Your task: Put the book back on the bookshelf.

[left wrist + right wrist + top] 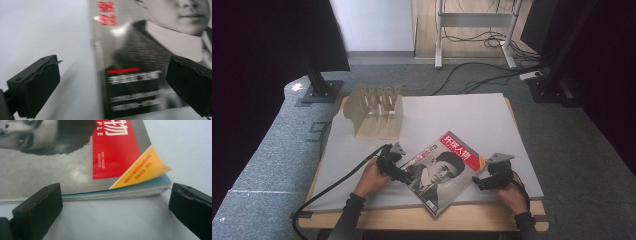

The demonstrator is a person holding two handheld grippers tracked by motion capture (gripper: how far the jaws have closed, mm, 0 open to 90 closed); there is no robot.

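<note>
Careful: both your left gripper (pixel 406 176) and right gripper (pixel 477 182) are spread wide beside the magazine (pixel 443 170); its curled corner, lower centre, could crease.

We hold our left gripper (pixel 403 176) low with jaws spread wide. Our right gripper (pixel 478 183) sits low too, jaws apart.

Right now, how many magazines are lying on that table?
1. The magazine lies flat on the grey mat at the table's near edge, between the left gripper and the right gripper. The wooden rack farther back looks empty.
</note>
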